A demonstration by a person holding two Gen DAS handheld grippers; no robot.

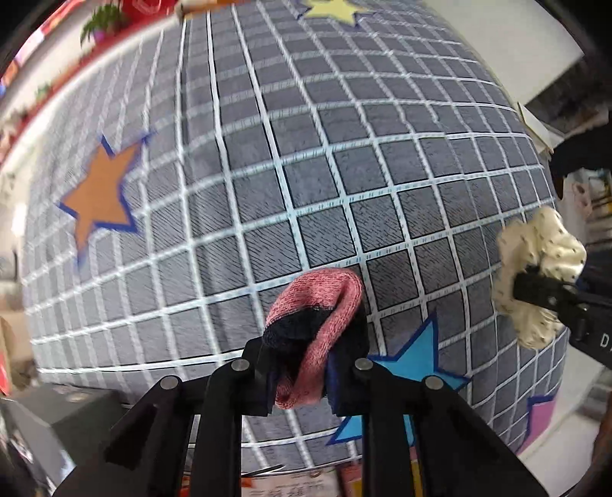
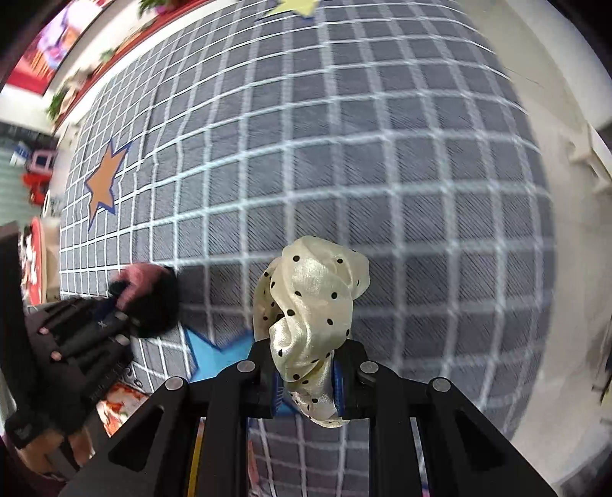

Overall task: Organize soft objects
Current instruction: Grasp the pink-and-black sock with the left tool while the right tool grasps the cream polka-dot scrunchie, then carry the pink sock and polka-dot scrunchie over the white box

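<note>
- The left gripper (image 1: 306, 367) is gripping a pink-and-navy sock (image 1: 317, 332) between its jaws, above the grey checked rug (image 1: 267, 153).
- The right gripper (image 2: 306, 376) is clamping a cream polka-dot scrunchie (image 2: 311, 313) over the same rug.

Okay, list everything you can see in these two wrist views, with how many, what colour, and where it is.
sock: one, pink and dark navy, held in the left tongs above the rug.
scrunchie: one, cream with black dots, held in the right tongs above the rug.
rug: one, grey with a white grid, filling most of both views.
orange star: one, blue-edged, printed on the rug's left side.
blue star: one, light blue, printed on the rug near the tongs.
yellow star: one, pale yellow, at the rug's far edge.
left tongs: one, black, shut on the sock.
right tongs: one, black, shut on the scrunchie.
</note>
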